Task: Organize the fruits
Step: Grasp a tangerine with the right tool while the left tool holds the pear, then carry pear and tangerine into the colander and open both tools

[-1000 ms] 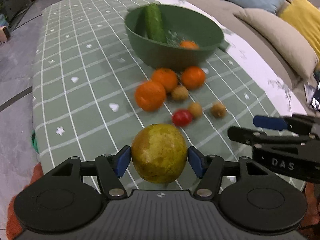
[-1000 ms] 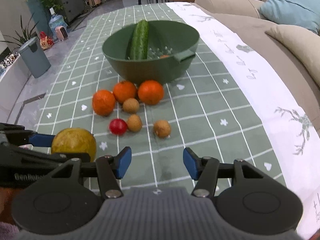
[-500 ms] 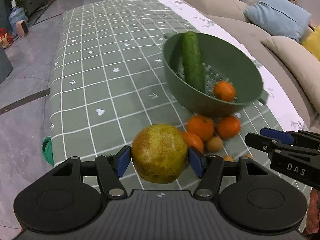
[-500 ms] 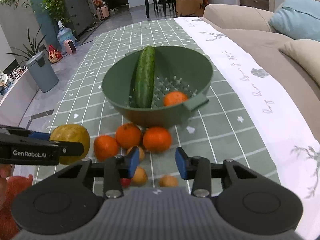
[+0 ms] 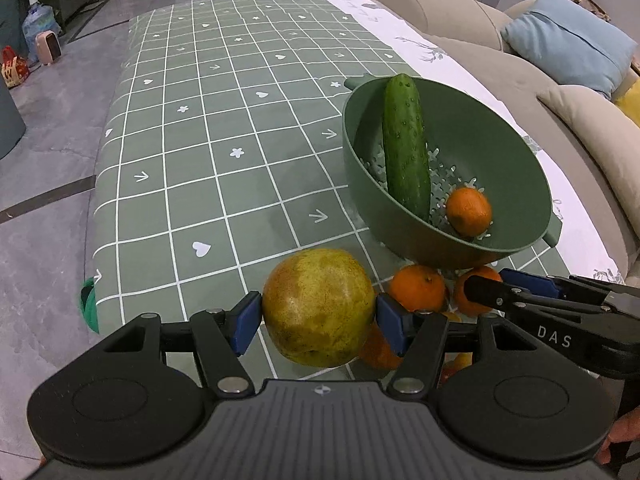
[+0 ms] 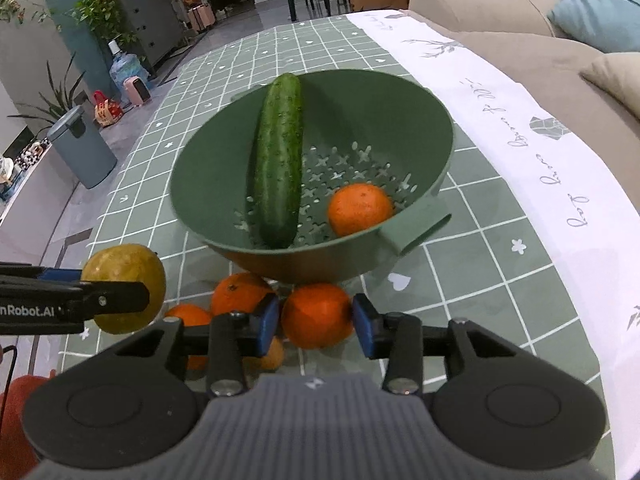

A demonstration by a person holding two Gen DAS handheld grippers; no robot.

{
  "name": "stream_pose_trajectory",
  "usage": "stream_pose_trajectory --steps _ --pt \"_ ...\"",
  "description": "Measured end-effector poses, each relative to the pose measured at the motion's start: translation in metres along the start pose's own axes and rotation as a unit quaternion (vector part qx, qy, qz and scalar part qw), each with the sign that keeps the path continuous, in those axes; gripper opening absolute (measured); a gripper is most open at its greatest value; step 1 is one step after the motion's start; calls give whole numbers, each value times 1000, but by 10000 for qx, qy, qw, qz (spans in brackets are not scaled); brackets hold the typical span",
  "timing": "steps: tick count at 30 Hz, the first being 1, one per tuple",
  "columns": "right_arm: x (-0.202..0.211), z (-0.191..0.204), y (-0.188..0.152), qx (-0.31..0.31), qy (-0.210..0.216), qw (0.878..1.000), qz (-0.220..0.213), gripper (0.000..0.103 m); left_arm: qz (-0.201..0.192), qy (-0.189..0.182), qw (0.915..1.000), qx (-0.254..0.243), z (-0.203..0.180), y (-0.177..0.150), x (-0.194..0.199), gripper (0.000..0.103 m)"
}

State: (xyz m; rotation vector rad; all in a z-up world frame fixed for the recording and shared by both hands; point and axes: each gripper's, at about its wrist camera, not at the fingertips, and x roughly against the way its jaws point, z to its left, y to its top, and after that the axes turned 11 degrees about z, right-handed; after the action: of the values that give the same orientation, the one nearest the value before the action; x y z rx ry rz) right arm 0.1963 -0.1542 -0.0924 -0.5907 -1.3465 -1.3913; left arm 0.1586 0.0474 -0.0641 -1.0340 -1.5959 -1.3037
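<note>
Left gripper [image 5: 319, 318]: its blue pads pressed on either side of a large yellow-green fruit [image 5: 318, 307], mottled with red-brown, held clear above the green checked tablecloth [image 5: 200, 160]. Right gripper [image 6: 316, 322]: its jaws were opening, with a tangerine [image 6: 317, 316] between the blue pads; whether the pads touched the fruit could not be told. In the left wrist view the right gripper's dark fingers [image 5: 500, 294] crossed in front of this tangerine, near the right edge. A green colander bowl [image 6: 400, 116] stood on the cloth just beyond both grippers. Inside it a cucumber [image 6: 279, 160] leaned from the perforated bottom up to the far rim, and one tangerine in the bowl [image 6: 360, 208] lay beside the near handle [image 6: 416, 226]. More tangerines [image 6: 240, 292] lay on the cloth against the bowl's near wall, partly hidden by the right gripper's body. A white runner [image 6: 520, 140] edged the cloth on the right, next to a beige sofa [image 6: 520, 52].
</note>
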Motion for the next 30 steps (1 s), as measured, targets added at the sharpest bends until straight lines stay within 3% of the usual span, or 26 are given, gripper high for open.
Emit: stream_pose_trajectory --steps 5,12,22,30 --pt "-5 -9 3 -159 107 9998 69 39 -38 -30 10000 -6 -2 4 2 71" --pt "1 -2 -2 -24 -62 10000 8 37 -215 -133 9997 -26 -7 1 23 71" --pt "56 8 -13 417 -156 9985 -310 36 -539 -476 9969 -329 -30 4 66 71" --pt "92 8 5 756 -244 9947 -650 36 -615 -657 9937 -661 -62 31 78 71"
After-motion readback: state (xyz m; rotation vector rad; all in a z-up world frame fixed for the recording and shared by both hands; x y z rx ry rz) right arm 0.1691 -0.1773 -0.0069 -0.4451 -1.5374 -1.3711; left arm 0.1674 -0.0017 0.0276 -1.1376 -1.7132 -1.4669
